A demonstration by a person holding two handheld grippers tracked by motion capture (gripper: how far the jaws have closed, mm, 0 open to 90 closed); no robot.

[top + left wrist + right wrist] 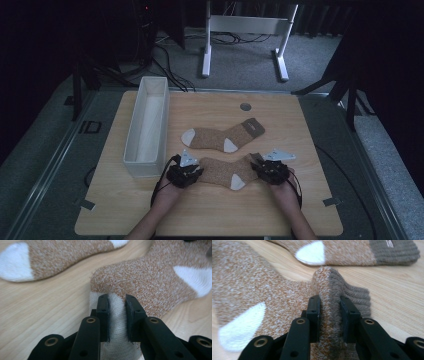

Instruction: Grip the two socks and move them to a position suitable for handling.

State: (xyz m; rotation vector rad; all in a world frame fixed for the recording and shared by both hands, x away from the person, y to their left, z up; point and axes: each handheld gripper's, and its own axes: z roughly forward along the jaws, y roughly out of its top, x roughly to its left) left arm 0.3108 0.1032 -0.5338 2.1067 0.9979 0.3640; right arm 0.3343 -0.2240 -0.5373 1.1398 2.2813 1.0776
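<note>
High view: the near sock point(223, 171) lies flat on the table point(210, 215), parallel to the far sock point(222, 136) and just in front of it. The left gripper point(186, 172) sits at its toe end and the right gripper point(269, 170) at its cuff end. Holding both ends probably allows the sock to be lifted level without sagging. A box point(147, 126) stands to the left, a likely destination.

Left gripper view: the jaws are clamped on a raised fold of the white toe point(117, 315). The pinch has bunched the fabric upward between the pads, giving them material to hold.

Right gripper view: the jaws are clamped on a ridge of knit where the brown cuff point(359, 298) begins. The fabric stands up between the pads, so the grip appears secure.
</note>
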